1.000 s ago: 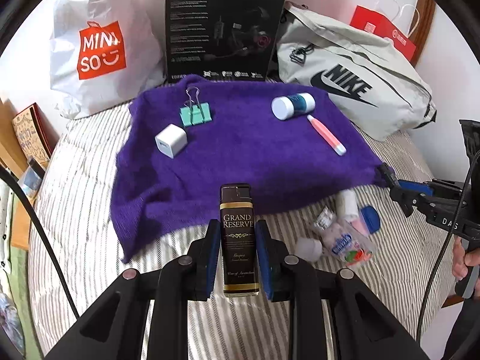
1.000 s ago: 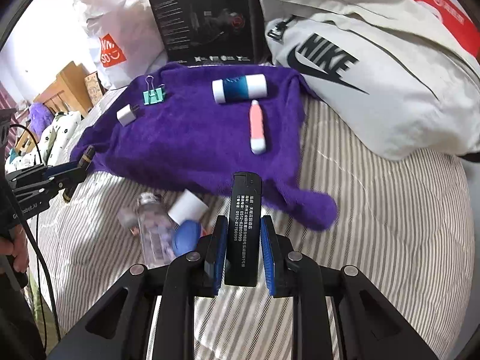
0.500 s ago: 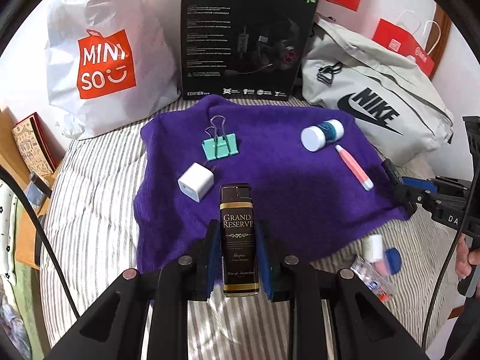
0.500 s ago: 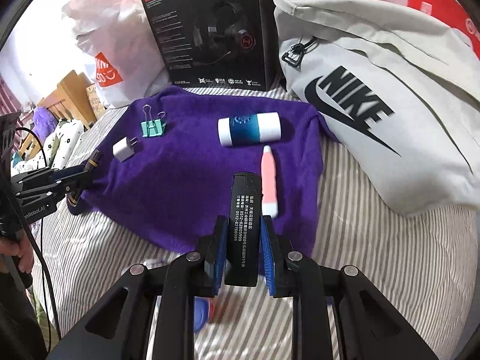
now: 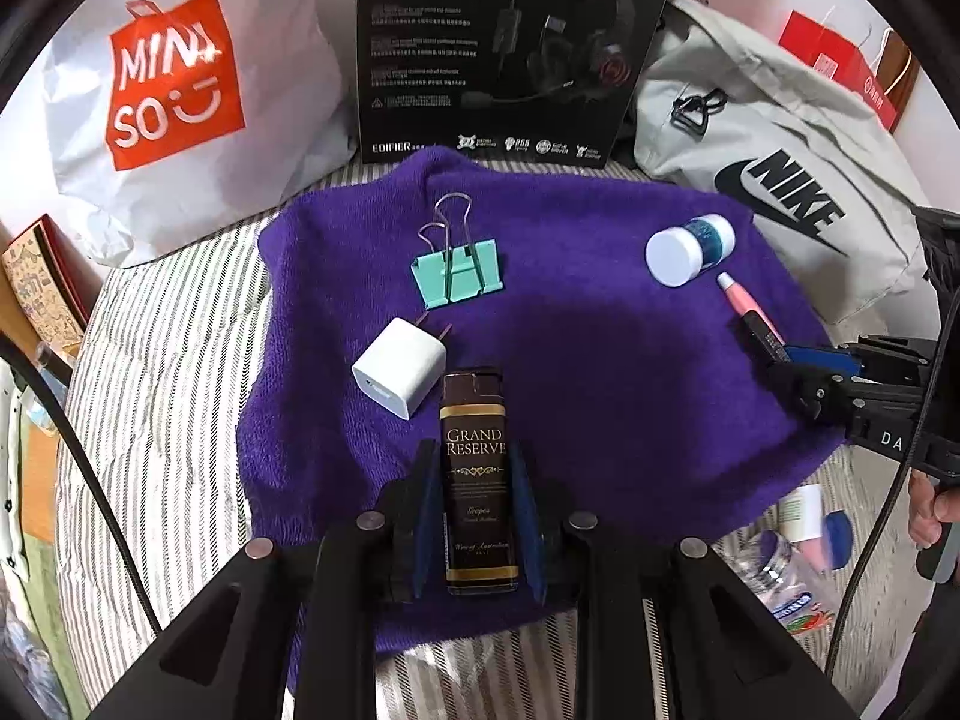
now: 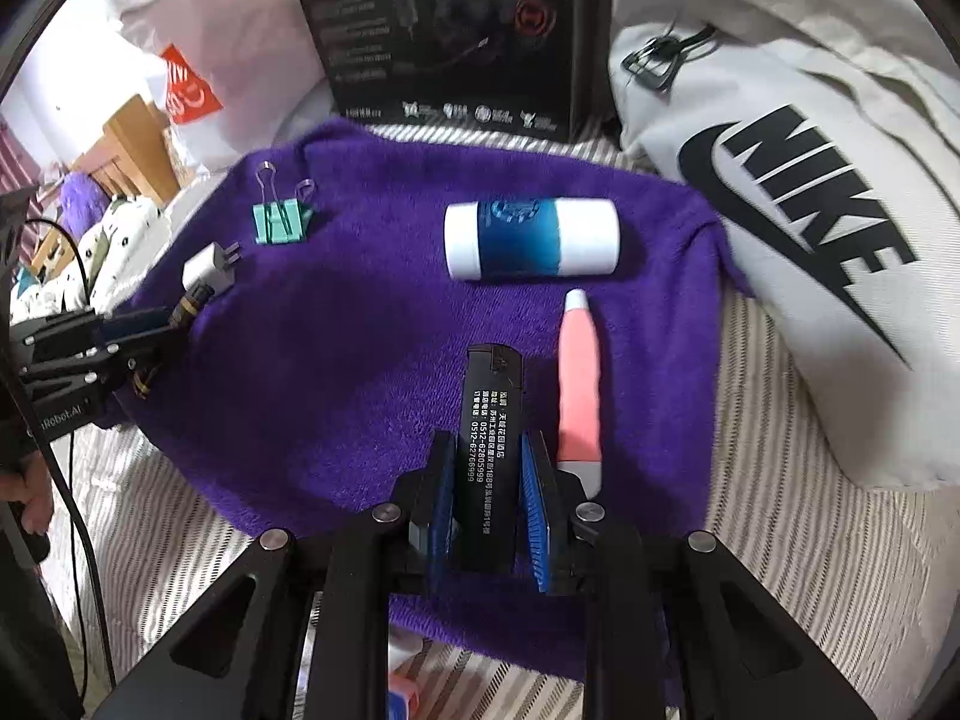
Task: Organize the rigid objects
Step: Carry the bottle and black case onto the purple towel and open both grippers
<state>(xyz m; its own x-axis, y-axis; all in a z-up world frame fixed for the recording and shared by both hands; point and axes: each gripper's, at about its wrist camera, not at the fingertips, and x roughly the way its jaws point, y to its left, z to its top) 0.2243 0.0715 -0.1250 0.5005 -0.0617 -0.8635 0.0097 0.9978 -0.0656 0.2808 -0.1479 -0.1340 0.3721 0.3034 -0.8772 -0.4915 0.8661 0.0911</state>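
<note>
My left gripper [image 5: 474, 456] is shut on a brown "Grand Reserve" lighter [image 5: 477, 480], held low over the near part of a purple towel [image 5: 600, 360], right beside a white charger plug [image 5: 399, 375]. A teal binder clip [image 5: 456, 276], a blue-and-white cylinder [image 5: 690, 249] and a pink pen [image 5: 744, 300] lie on the towel. My right gripper [image 6: 489, 444] is shut on a black lighter [image 6: 492, 438] over the towel [image 6: 360, 360], just left of the pink pen [image 6: 579, 384]. The cylinder [image 6: 531, 240] lies ahead of it.
On the striped bed, a Miniso bag [image 5: 174, 90], a black headset box [image 5: 510, 42] and a grey Nike bag [image 5: 780, 180] line the far side. A small plastic bottle [image 5: 786, 576] and other small items lie off the towel's right corner. A hand [image 5: 930, 504] holds the right gripper's handle.
Both grippers have moved forward from the striped sheet to over the purple towel, each still holding its lighter. The items on the towel have not moved.
</note>
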